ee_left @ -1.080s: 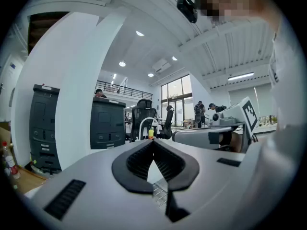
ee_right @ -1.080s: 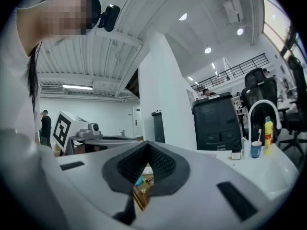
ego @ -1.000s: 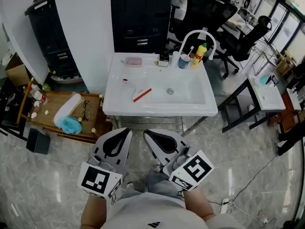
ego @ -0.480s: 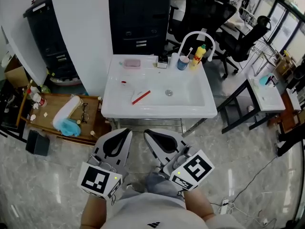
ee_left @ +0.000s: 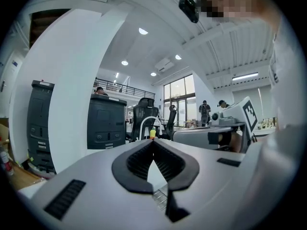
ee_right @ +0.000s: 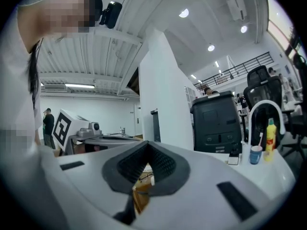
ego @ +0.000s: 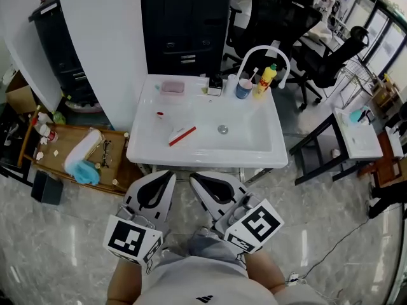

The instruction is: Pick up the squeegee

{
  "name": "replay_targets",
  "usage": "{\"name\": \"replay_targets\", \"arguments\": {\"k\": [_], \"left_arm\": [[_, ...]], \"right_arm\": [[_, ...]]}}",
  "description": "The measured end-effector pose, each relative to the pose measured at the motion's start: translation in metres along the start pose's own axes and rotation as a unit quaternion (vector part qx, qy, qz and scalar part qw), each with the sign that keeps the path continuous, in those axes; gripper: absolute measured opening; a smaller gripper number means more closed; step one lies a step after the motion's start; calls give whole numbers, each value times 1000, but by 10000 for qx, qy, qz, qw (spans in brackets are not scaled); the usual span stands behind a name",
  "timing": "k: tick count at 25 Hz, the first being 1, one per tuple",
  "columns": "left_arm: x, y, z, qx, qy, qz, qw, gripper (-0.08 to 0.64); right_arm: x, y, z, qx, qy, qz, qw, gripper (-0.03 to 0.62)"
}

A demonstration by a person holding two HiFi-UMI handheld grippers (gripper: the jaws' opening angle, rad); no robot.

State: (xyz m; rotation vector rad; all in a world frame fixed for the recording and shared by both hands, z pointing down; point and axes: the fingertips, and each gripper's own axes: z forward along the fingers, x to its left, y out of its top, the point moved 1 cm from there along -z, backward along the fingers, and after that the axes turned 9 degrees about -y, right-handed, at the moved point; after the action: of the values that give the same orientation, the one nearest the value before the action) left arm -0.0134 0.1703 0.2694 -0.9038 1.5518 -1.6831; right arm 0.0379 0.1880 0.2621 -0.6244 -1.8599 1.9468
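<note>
Lying in the basin of the white sink [ego: 143,146], the squeegee [ego: 182,135] rests flat and at a slant, its red strip running from lower left to upper right in the head view. It is on the left part of the basin, with the drain [ego: 222,129] to its right and a small red thing [ego: 159,114] near it on the left. Nothing touches it.

Both grippers are held low, in front of the person's body, on the near side of the sink and outside its front rim. The left gripper [ego: 168,176] has its jaws closed, the tips meet and nothing is between them. The right gripper [ego: 196,179] is the same: jaws pressed together, empty. The two sit just beside each other and point toward the sink.

From the grippers, the squeegee is ahead and well apart, beyond the front rim and down in the basin. In the head view it lines up about with the gap between the two grippers.

At the back rim stand a pink dish [ego: 172,88], a blue cup [ego: 243,89] and a yellow bottle [ego: 266,78], under the curved white faucet [ego: 264,48].
</note>
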Motion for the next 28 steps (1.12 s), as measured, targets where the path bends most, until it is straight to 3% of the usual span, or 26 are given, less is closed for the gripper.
{"name": "replay_targets", "arguments": {"k": [11, 21, 28], "left_arm": [[-1, 6, 58, -21, 287, -5, 9996, 12], [-4, 1, 84, 133, 454, 83, 9988, 12], [17, -7, 87, 206, 494, -25, 9986, 12]], "right_arm": [[-51, 1, 3, 83, 438, -131, 9989, 9], [-73, -4, 4, 14, 726, 65, 9973, 9], [-83, -7, 23, 32, 656, 152, 9977, 9]]}}
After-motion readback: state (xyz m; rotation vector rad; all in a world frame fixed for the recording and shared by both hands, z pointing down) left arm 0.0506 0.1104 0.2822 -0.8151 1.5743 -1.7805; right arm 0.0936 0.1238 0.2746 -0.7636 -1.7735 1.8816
